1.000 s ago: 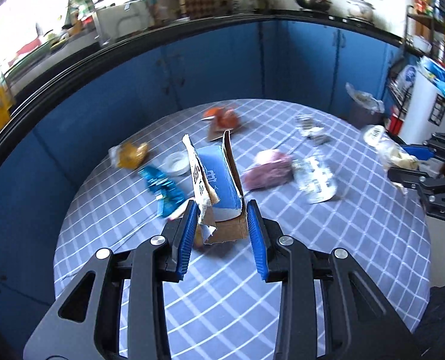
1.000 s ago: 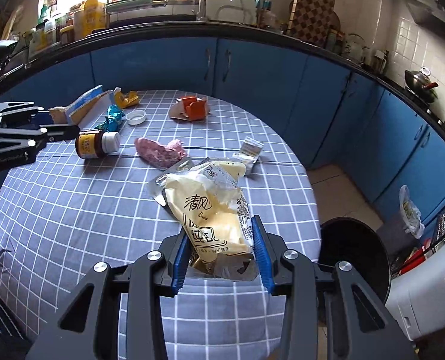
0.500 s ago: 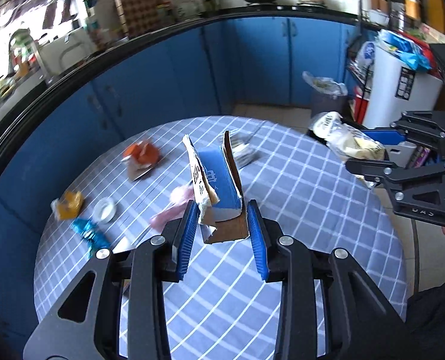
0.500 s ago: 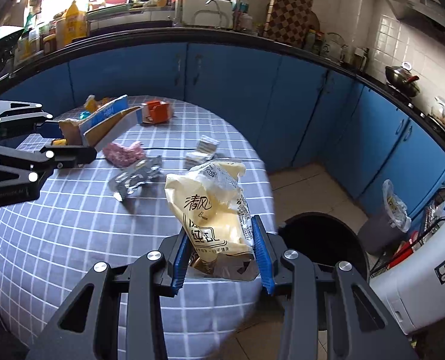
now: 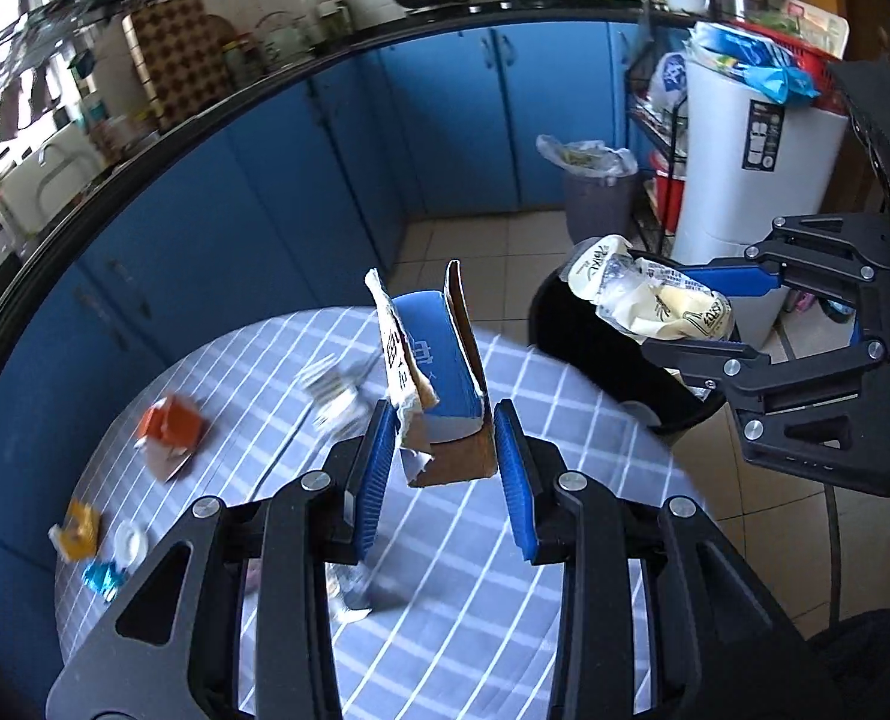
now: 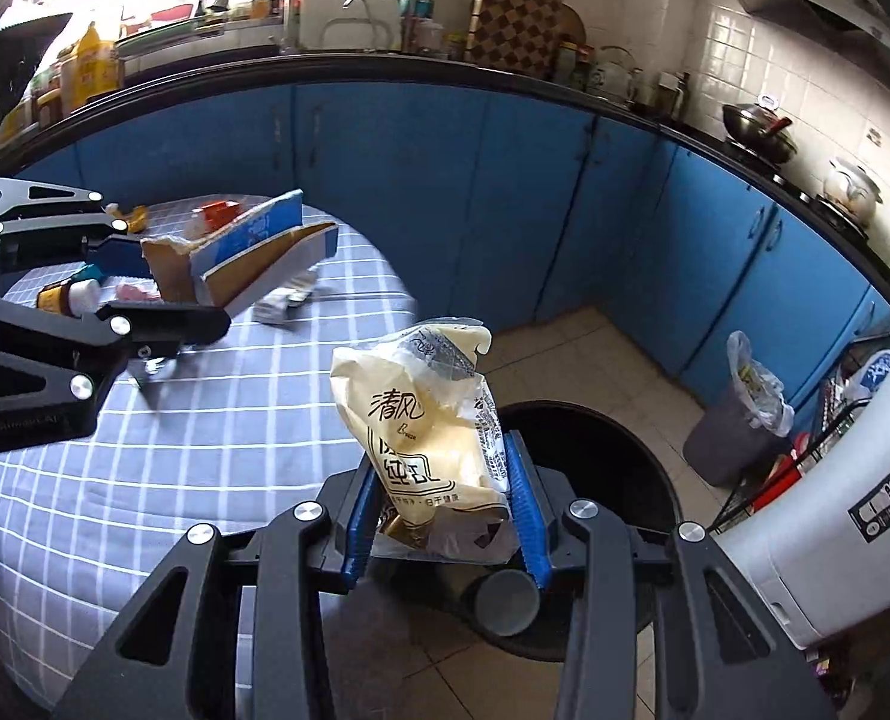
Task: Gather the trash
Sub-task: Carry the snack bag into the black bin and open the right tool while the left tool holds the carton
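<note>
Grippers clamp trash: left gripper (image 5: 444, 450) a torn carton (image 5: 439, 384), right gripper (image 6: 445, 513) a plastic wrapper (image 6: 433, 420).

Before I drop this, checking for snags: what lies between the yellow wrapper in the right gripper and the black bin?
Nothing: in the right wrist view the yellow wrapper hangs over the black bin with only air between.

Left wrist view: small packet (image 5: 337, 396) mid-frame is motion-blurred, type unreadable. Black bin (image 5: 601, 360) at right is half covered by yellow wrapper (image 5: 667, 306) and right gripper (image 5: 685, 312). Clear scrap (image 5: 352, 600) sits partly behind left gripper (image 5: 445, 456) fingers, lower centre. Right wrist view: bottle (image 6: 67, 297) at left is partly behind the gripper arm, label unreadable. White appliance (image 6: 835, 540) is cut by the right edge.
</note>
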Motion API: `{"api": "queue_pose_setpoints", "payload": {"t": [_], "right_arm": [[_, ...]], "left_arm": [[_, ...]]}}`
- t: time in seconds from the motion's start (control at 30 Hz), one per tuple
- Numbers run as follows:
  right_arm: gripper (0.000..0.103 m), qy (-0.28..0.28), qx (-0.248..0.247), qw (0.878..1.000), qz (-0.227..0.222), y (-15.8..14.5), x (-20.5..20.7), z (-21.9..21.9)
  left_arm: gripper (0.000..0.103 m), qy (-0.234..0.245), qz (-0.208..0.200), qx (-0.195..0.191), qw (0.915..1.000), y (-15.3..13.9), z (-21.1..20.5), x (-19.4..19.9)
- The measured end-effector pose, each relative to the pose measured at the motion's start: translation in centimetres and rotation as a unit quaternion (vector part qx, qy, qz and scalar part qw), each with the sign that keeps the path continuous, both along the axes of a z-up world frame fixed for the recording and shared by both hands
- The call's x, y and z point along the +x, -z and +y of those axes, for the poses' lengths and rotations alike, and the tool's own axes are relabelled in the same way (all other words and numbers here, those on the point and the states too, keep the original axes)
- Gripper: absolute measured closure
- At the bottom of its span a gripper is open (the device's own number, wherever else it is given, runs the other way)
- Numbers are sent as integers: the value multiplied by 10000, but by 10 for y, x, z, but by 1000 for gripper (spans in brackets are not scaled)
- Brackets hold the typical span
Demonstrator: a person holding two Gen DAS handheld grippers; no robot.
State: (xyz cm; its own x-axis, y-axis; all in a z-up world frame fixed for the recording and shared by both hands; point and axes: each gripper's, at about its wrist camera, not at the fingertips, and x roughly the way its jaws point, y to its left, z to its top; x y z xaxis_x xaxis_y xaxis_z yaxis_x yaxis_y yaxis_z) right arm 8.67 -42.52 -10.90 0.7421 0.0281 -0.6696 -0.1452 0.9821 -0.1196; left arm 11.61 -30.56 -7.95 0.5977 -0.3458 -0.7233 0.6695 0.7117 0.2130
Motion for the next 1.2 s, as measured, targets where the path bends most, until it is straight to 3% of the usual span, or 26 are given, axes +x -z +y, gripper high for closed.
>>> {"api": "queue_pose_setpoints", "payload": {"t": [0.53,0.67,0.77,1.2], "right_arm": [[62,231,32,9996,-167,1,16,-45],[55,294,116,9993,-191,1,20,-55],[30,341,131,9990,-244,0,21,-60],[28,574,183,9978,-279,5,15,-76]], "left_arm": [[67,284,-7,176,9994,5,-64,20],[67,341,-26,186,9992,4,-72,21],[67,378,-27,184,9991,4,-80,23],[66,600,-48,199,9980,2,-105,21]]}}
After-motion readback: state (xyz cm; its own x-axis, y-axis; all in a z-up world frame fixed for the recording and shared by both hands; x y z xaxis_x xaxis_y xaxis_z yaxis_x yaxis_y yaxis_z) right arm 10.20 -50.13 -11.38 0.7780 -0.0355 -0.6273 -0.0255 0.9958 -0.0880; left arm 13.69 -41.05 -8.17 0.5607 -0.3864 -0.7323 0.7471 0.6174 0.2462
